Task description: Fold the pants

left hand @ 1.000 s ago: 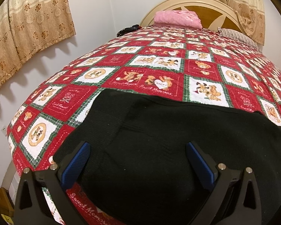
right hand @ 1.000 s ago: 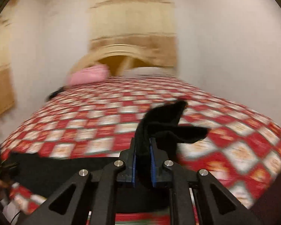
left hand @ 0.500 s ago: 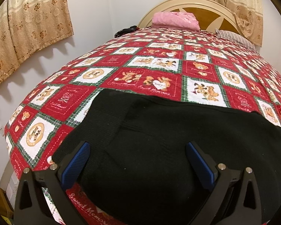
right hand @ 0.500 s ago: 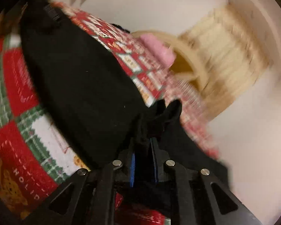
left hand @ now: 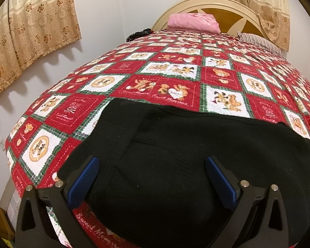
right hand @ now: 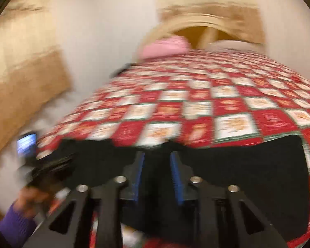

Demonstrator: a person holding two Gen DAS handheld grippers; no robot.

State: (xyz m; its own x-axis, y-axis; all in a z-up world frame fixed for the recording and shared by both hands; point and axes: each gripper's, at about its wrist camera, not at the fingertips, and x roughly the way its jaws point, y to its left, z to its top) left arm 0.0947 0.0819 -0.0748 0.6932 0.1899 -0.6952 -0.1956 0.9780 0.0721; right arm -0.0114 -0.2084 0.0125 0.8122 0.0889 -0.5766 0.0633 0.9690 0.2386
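Your black pants (left hand: 196,155) lie flat at the near edge of the quilt (left hand: 165,72). Your left gripper (left hand: 153,177) hovers wide apart above them; your right gripper (right hand: 157,165) is parted, holding nothing. Grab one layer only and the fold skews.

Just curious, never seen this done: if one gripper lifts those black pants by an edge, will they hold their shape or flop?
Probably flop: the black pants lie draped flat, following the quilt. The ribbed knit looks soft, likely grippy rather than slippery.
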